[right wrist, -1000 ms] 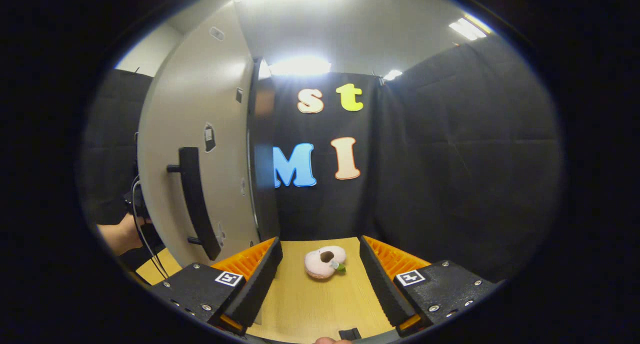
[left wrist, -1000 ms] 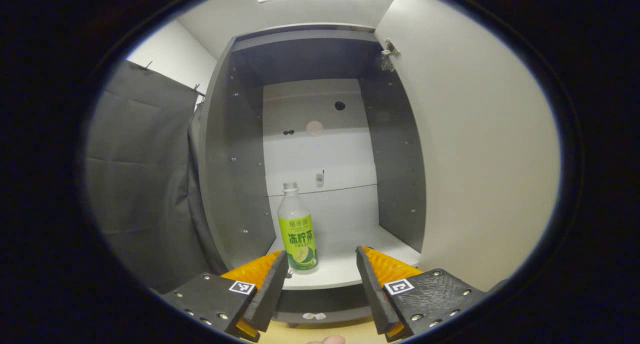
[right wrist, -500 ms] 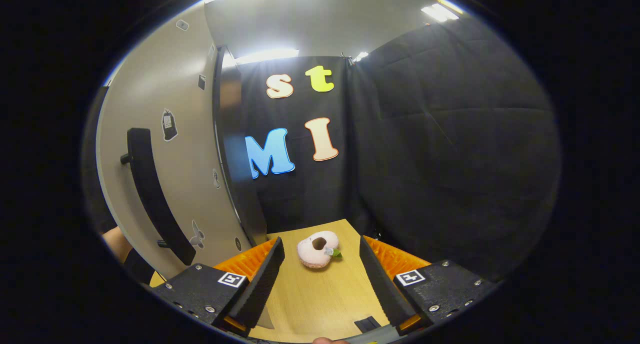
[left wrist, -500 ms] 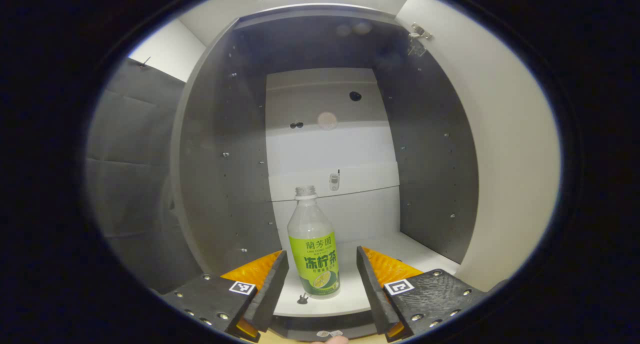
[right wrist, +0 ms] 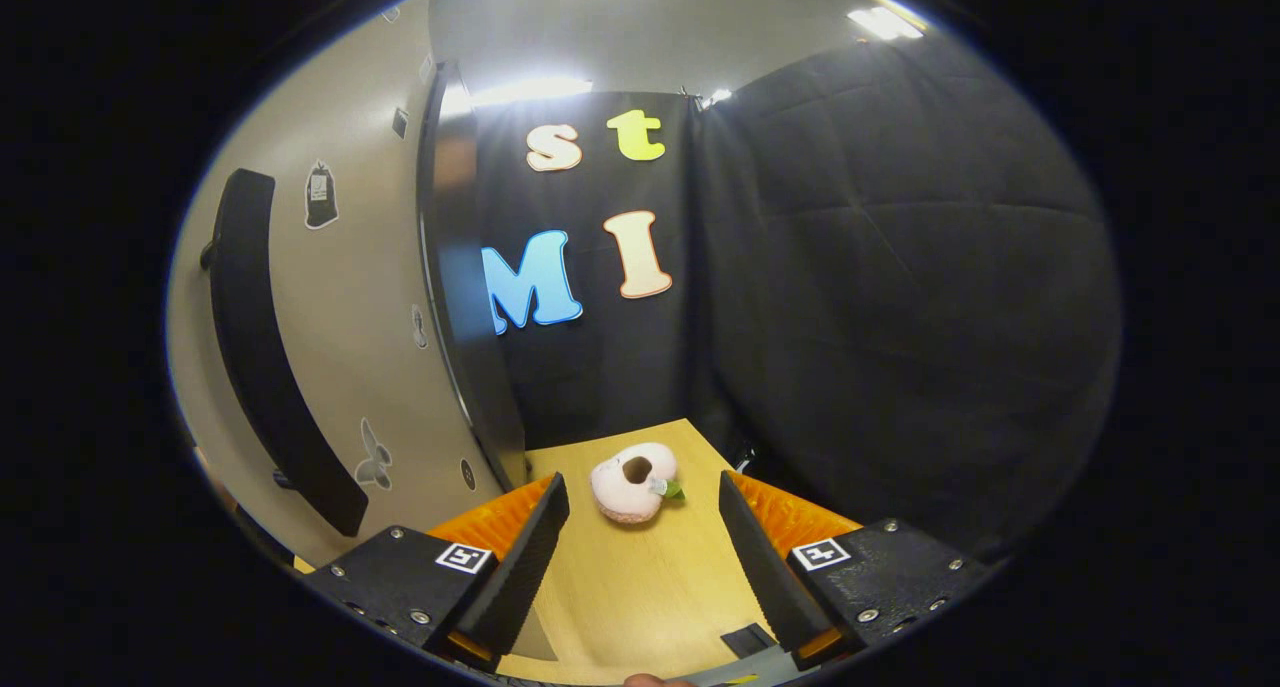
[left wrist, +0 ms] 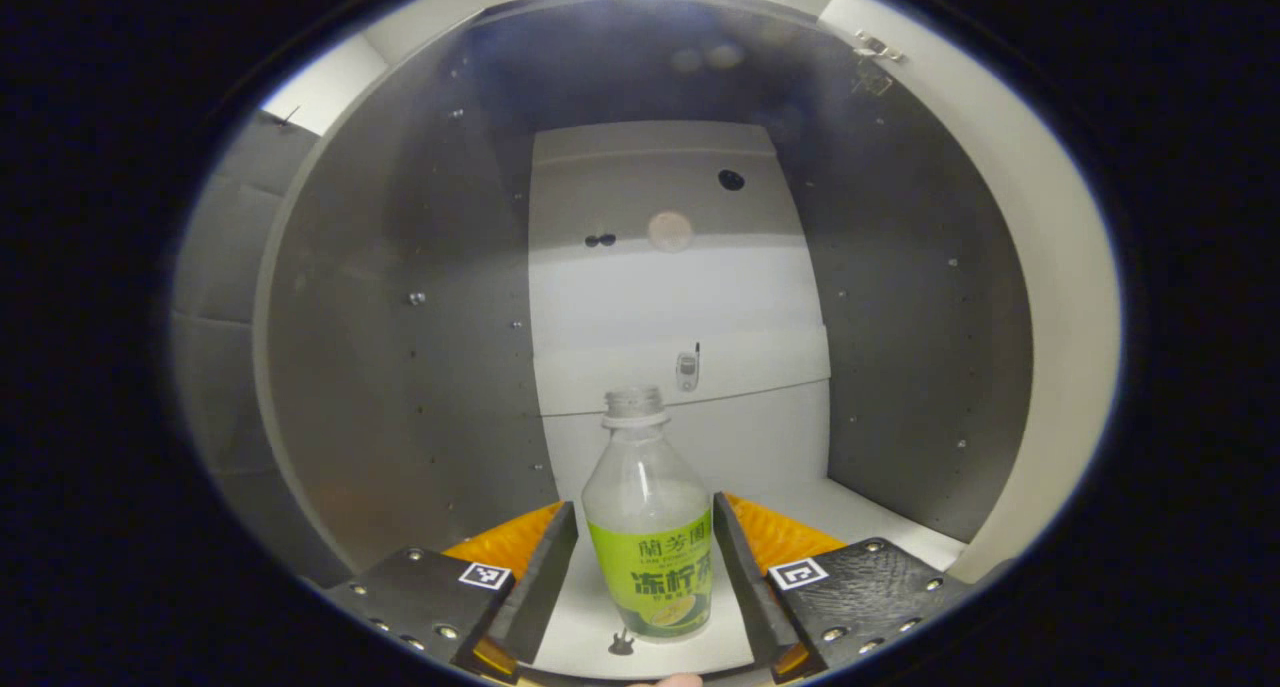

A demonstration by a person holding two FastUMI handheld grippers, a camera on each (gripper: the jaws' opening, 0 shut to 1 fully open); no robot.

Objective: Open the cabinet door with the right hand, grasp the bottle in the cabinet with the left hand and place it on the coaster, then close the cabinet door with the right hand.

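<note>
Now my left tongs (left wrist: 640,577) spread around the green-labelled bottle (left wrist: 650,537) near the cabinet shelf's (left wrist: 860,512) front edge; right tongs (right wrist: 640,557) spread, empty.

Both your claws look like the same build. The left claw (left wrist: 640,582) has chunky black fingers with textured faces, bright orange ribbed plastic behind them, and flat black plates dotted with silver screws. Each plate carries a little square black-and-white tag. Your right claw (right wrist: 640,557) matches: black toothed fingers, orange ribbing, tagged black plates, silver screws along the edges.
</note>
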